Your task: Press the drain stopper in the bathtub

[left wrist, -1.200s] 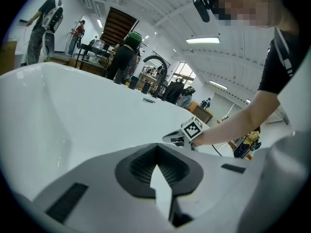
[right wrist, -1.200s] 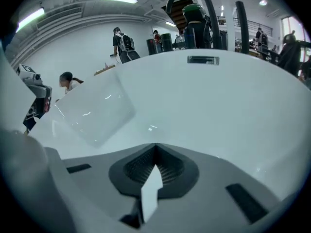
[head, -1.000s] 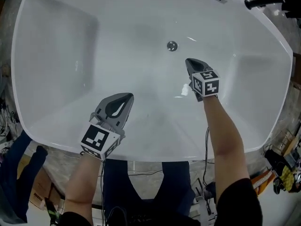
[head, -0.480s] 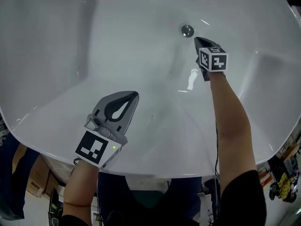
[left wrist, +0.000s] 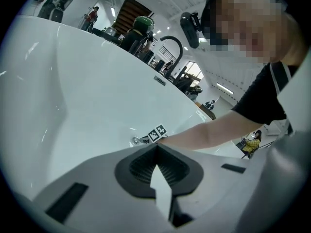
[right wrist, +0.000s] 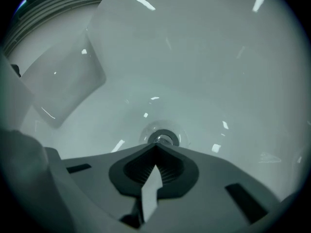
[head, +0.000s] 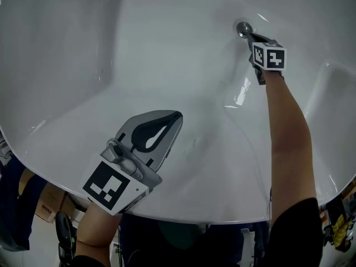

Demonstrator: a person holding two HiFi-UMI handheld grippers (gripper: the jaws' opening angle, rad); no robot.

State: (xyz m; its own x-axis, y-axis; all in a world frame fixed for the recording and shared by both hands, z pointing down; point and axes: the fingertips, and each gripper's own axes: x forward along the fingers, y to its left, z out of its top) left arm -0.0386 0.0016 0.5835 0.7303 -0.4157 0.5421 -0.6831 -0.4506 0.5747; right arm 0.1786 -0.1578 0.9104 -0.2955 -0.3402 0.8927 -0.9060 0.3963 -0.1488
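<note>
Now you are leaning over a white bathtub (head: 83, 65), seen steeply from above; its glossy inside is bare apart from a few glints of light. The drain stopper (head: 243, 29), a small round chrome disc, sits in the tub floor near the top right of the head view; it is the one thing the task concerns.

Your right gripper (head: 253, 37) is stretched far down into the tub on a straight forearm (head: 283, 127); its jaws are pinched together with nothing between them, so they form a single blunt point, which suits pushing better than two spread tips would. In the right gripper view that point lies over the near edge of the stopper, dead in line with it; whether it already touches the metal cannot be told from these views. The press seems about to be made or just starting; a short, straight push down on the disc's middle looks like what is needed, since an off-centre push on smooth chrome could slide away.

Your left gripper (head: 175, 117) is also clenched on nothing; it hangs over the tub's near side, well apart from the stopper, probably parked there to keep clear of the working arm.
</note>
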